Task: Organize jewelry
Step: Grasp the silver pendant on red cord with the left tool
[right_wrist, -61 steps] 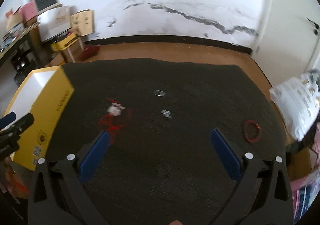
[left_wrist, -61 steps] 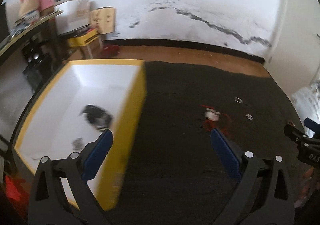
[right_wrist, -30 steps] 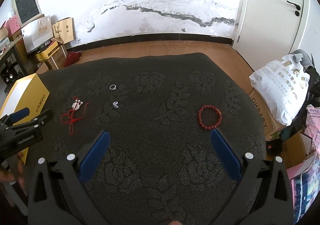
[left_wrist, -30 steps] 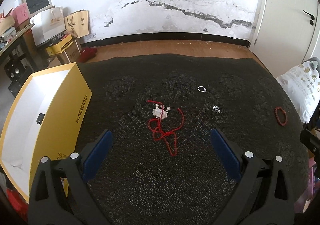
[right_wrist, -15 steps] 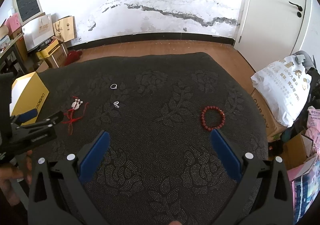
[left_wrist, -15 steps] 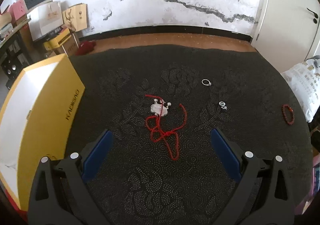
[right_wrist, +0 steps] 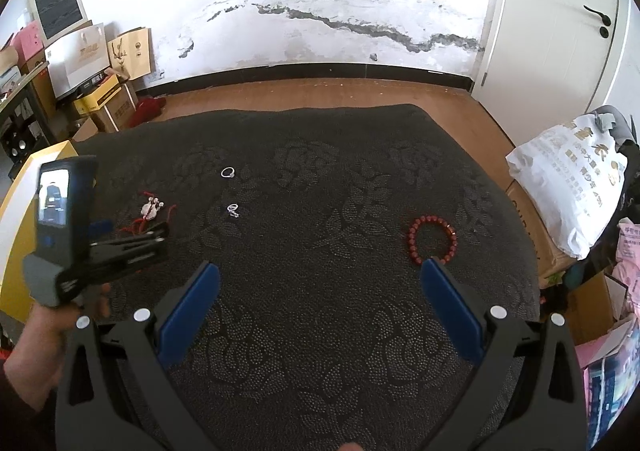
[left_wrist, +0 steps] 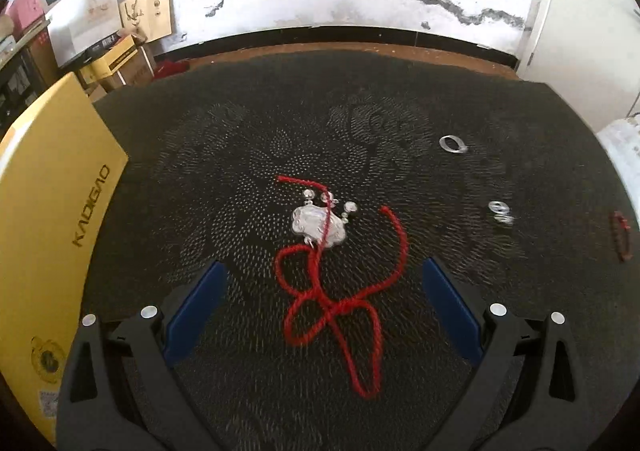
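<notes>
While my left gripper (left_wrist: 322,293) hangs with its jaws spread wide over the dark patterned cloth (left_wrist: 248,123), I see the red cord necklace (left_wrist: 332,291) tangled between its blue fingers (left_wrist: 196,309), silver pendant (left_wrist: 318,227) at the far end. A silver ring (left_wrist: 453,143) and a small silver piece (left_wrist: 501,211) lie further right, and the yellow box (left_wrist: 52,219) stands at the left. My right gripper (right_wrist: 320,299) is released too, holding nothing, with the red bead bracelet (right_wrist: 432,239) just beyond its right finger.
</notes>
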The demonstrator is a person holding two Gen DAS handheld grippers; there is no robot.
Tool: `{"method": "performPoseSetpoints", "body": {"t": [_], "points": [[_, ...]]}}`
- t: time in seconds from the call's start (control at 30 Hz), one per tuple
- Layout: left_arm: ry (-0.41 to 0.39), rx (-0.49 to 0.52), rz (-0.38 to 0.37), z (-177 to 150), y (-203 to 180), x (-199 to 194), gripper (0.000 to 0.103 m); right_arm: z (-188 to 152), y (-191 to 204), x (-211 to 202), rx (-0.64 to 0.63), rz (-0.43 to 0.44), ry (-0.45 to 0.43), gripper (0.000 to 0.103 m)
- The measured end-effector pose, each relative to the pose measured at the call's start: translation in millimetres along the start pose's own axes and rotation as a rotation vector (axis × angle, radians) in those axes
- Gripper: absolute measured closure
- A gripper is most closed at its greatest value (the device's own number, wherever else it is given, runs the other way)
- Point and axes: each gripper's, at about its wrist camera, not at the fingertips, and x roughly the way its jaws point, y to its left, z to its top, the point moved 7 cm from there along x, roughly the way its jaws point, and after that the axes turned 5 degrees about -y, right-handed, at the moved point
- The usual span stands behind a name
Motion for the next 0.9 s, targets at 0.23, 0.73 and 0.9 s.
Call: {"method": "performPoseSetpoints", "body": {"t": [0.23,0.73,0.9], "points": [[-0.001,-0.035,-0.019,8.1,6.0,19.1,0.006,0.8,5.5,4.2,-0.015,0.011,0.003,0.006],[-0.035,-0.012,-0.004,12.4,7.1,10.5,0.068,0.1,3.5,11.4,-0.011,-0.005,0.016,0.006],[-0.024,-0.02,0.0,11.7,7.9,7.1,0.072,0.1,-0.7,13.2,-0.002,-0.007,0.015,0.006]]}}
